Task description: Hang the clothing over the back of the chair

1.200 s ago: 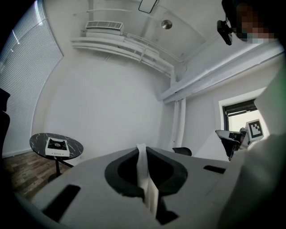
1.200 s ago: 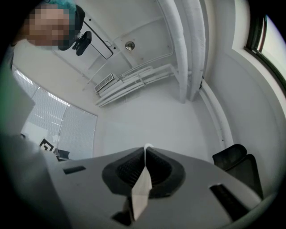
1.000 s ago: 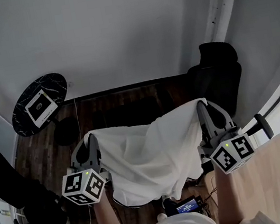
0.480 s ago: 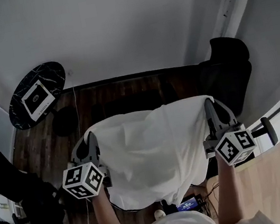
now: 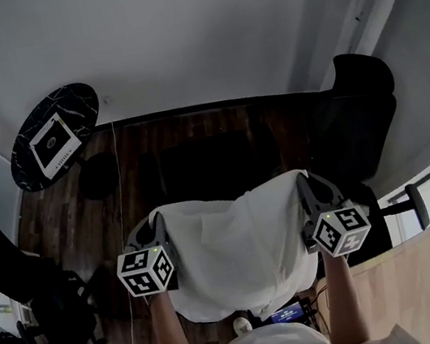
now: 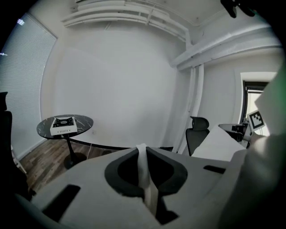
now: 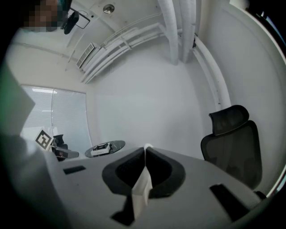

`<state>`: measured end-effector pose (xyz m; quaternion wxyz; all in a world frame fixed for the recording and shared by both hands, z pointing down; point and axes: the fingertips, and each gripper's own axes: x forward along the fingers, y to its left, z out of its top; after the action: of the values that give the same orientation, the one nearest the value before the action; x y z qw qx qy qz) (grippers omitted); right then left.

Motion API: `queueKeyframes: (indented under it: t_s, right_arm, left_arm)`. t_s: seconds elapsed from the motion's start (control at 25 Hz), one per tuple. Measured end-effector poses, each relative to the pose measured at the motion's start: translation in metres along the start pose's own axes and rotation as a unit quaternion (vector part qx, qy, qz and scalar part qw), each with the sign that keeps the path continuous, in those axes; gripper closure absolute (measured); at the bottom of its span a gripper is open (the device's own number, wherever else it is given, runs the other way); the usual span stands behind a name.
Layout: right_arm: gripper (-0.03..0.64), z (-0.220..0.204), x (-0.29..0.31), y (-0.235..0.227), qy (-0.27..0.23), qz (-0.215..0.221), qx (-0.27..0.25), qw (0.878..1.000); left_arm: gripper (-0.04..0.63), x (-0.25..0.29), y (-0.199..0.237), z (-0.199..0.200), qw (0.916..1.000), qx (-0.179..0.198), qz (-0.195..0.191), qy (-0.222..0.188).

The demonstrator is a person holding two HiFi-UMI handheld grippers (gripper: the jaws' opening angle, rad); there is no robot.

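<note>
A white garment [image 5: 240, 245] is stretched between my two grippers in the head view and sags toward the person. My left gripper [image 5: 158, 221] is shut on its left top corner, and my right gripper [image 5: 303, 184] is shut on its right top corner. A strip of the garment [image 6: 144, 179] is pinched between the left jaws in the left gripper view. The right gripper view shows a fold of the garment [image 7: 142, 188] caught between the right jaws. A black office chair [image 5: 357, 113] stands beyond and to the right of the right gripper. A dark low shape [image 5: 213, 163] lies on the floor just past the garment.
A round black marble table [image 5: 76, 109] carrying a white box [image 5: 54, 146] stands at the far left by the wall. A dark chair [image 5: 23, 300] is at the left edge. A pale wooden panel [image 5: 415, 280] is at the lower right, with a small device [image 5: 288, 313] by the person's feet.
Both grippers have come down and drawn closer together with the garment still held. The cloth now hangs lower and covers less of the floor ahead.
</note>
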<state>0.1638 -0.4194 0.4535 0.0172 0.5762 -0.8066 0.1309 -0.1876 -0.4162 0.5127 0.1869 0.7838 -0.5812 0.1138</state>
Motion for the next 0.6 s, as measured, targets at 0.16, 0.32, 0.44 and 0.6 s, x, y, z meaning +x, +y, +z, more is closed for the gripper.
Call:
queueKeyframes:
  t_s: [0.16, 0.32, 0.44, 0.6]
  right_arm:
    - [0.597, -0.024, 0.012, 0.003, 0.041, 0.023, -0.007, 0.999]
    - [0.595, -0.034, 0.015, 0.005, 0.064, 0.038, -0.022, 0.997]
    - [0.594, -0.045, 0.016, 0.005, 0.085, 0.036, -0.045, 0.995]
    - [0.594, -0.066, 0.018, 0.009, 0.119, 0.040, -0.100, 0.987]
  left_arm:
    - [0.571, 0.011, 0.004, -0.023, 0.9986, 0.034, -0.007, 0.041]
    - [0.569, 0.018, -0.004, -0.042, 0.9965, 0.037, -0.030, 0.069]
    - [0.569, 0.022, -0.014, -0.058, 0.9926, 0.055, -0.057, 0.092]
    - [0.569, 0.024, -0.011, -0.068, 0.9894, 0.070, -0.062, 0.111]
